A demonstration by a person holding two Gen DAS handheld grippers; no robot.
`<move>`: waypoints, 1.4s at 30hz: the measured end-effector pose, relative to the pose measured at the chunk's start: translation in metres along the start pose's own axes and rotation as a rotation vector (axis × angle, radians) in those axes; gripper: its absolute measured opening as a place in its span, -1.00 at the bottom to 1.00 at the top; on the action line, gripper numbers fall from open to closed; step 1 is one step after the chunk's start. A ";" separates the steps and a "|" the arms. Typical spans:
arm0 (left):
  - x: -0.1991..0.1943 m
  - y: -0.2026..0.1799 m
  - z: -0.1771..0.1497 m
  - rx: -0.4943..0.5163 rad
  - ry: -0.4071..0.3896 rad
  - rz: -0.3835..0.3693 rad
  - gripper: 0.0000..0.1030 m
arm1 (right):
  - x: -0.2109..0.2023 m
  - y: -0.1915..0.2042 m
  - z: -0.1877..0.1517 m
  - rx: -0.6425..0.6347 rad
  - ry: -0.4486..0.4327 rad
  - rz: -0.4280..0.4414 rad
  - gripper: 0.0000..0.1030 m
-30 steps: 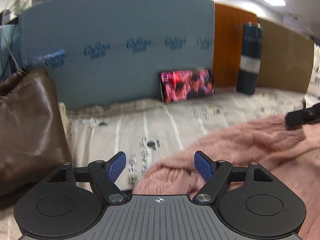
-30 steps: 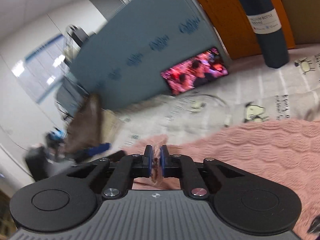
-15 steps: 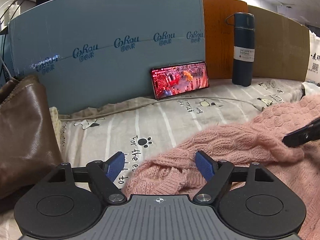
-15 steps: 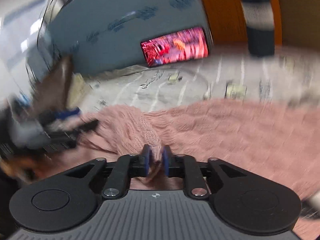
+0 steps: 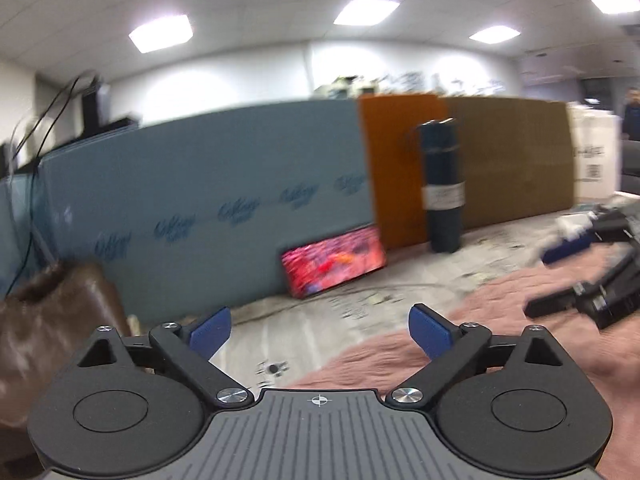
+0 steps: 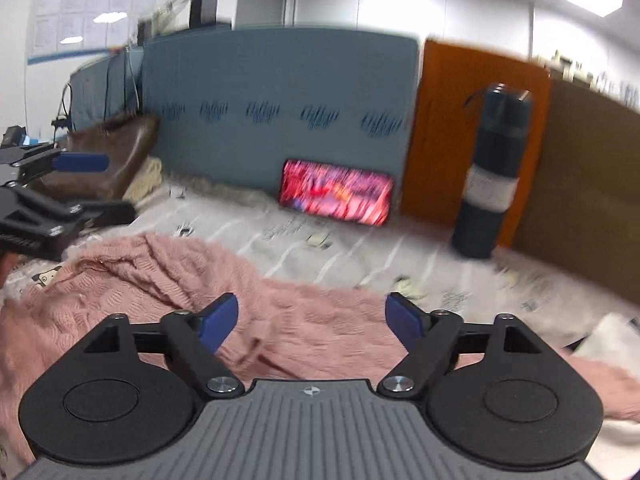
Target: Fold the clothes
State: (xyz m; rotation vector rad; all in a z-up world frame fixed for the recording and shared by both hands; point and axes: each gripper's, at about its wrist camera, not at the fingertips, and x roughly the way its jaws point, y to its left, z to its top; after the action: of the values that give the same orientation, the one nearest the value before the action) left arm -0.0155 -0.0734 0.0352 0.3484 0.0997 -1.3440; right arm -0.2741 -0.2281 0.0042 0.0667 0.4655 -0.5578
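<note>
Sweater (image 6: 168,280) lying rumpled on the printed sheet (image 6: 360,248), folding barely begun.
Left gripper (image 5: 319,328) and right gripper (image 6: 308,318) both hang wide apart, holding nothing; one loose fold shows at the left, and squaring and further folds remain.

The phone (image 6: 335,192) stood propped against the foam board (image 6: 276,108), on the printed sheet (image 6: 320,252). Right of the phone stood the flask (image 6: 490,172), upright, with the wooden panel (image 6: 452,128) behind it and the cardboard (image 6: 580,184) farther right. Left of the phone, the leather bag (image 6: 108,160) leaned against the same board. In front of the phone lay the sweater (image 6: 224,292), spread on the sheet. The left gripper (image 5: 319,331) hung in front of the phone over the sweater's left edge, the right gripper (image 6: 312,318) above its middle, neither touching it.
</note>
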 end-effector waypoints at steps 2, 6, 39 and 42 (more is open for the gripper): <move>-0.017 -0.009 -0.002 0.046 -0.034 -0.046 0.98 | -0.011 -0.003 -0.002 -0.024 -0.035 -0.013 0.75; -0.049 -0.027 -0.015 0.157 -0.105 -0.140 1.00 | -0.046 -0.017 -0.026 -0.063 -0.096 0.000 1.00; -0.058 -0.069 -0.056 0.375 0.198 -0.293 0.78 | -0.095 -0.039 -0.100 -0.317 0.140 0.012 0.97; -0.054 -0.059 -0.056 0.325 0.197 -0.281 0.71 | -0.098 -0.060 -0.103 -0.248 0.149 -0.076 0.96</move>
State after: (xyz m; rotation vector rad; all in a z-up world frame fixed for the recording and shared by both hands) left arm -0.0781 -0.0164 -0.0145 0.7642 0.0963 -1.6045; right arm -0.4212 -0.2116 -0.0408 -0.1477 0.6809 -0.5677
